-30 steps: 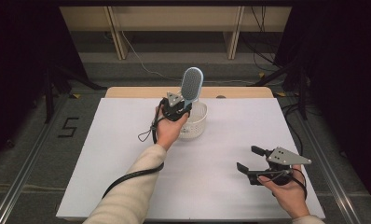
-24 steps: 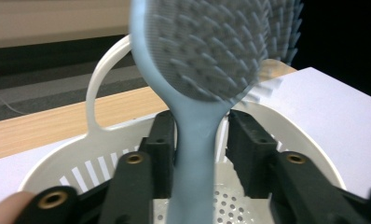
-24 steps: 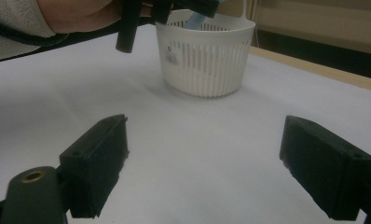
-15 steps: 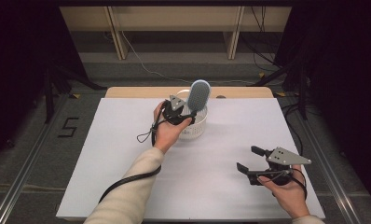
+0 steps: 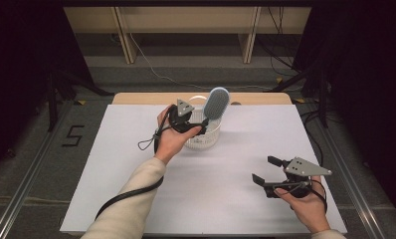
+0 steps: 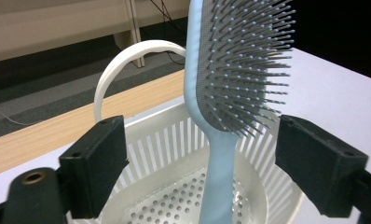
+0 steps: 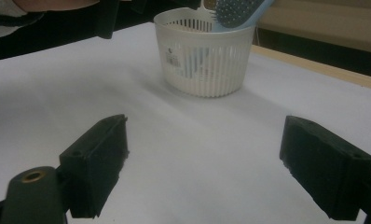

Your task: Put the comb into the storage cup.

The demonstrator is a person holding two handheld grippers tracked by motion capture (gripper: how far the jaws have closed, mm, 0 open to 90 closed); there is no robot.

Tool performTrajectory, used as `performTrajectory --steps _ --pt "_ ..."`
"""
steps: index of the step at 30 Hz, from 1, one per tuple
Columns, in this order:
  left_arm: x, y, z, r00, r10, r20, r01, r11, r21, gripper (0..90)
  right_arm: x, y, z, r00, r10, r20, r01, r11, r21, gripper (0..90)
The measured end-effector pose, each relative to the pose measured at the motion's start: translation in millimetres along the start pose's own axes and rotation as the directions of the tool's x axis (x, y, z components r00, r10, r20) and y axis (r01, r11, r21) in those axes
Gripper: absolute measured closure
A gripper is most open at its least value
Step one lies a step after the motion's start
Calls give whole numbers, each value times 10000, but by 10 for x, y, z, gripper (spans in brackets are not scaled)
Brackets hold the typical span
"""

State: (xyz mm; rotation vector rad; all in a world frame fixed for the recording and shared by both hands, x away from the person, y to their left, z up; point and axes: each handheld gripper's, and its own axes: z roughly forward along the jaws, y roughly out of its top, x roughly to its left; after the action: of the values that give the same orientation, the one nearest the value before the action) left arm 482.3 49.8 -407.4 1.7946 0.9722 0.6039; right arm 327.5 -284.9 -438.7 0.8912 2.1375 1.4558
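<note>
So the hairbrush (image 5: 217,103) is basically in the basket (image 5: 204,138) now: handle down inside the white slotted tub, bristle head sticking up out of the rim and leaning toward 1 o'clock. Basket sits on the worktop (image 5: 136,199) at roughly 12 o'clock, near the far edge.

Left tool (image 6: 200,172) is right at the basket's 9 o'clock side, and in the left gripper view its jaws stand wide apart on either side of the brush handle, not touching it. So it's open and the brush looks to be standing on its own (propped against the basket wall, I'd guess, though the contact point at the bottom is hard to make out).

Right tool (image 5: 269,172) is over at 4 o'clock, well apart from everything, hovering low above the bare worktop, jaws spread and empty.

My read: the drop-in is done. What's left is just backing the left tool away without knocking the brush over, since that head-heavy lean looks a bit tippy.
</note>
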Motion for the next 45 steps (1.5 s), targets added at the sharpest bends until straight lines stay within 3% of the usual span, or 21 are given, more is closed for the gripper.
performTrajectory --steps 3,11,15,23,32,37,45 --pt "19 20 -50 9998 0 173 -2 9999 137 128 0 0 0 10000 13 9 -13 10000 -10 158" --pt "68 69 -213 9991 411 139 -414 9989 201 71 5 1 0 10000 -7 23 7 10000 29 158" --pt "123 60 -291 9995 260 191 -263 9995 153 69 5 0 1 10000 5 24 -5 10000 35 158" --pt "181 60 -448 9984 474 304 -472 9989 -51 88 10 1 5 10000 14 14 -14 10000 22 158" --pt "186 4 -586 9973 429 588 -421 9990 -150 115 7 2 1 10000 12 37 -12 10000 28 158" --pt "189 -53 -643 9964 686 502 -687 9976 3 104 3 2 -2 10000 23 64 -24 10000 22 158" --pt "227 -134 -791 9962 680 546 -686 9976 92 75 -1 2 -5 10000 41 66 -41 10000 0 158"
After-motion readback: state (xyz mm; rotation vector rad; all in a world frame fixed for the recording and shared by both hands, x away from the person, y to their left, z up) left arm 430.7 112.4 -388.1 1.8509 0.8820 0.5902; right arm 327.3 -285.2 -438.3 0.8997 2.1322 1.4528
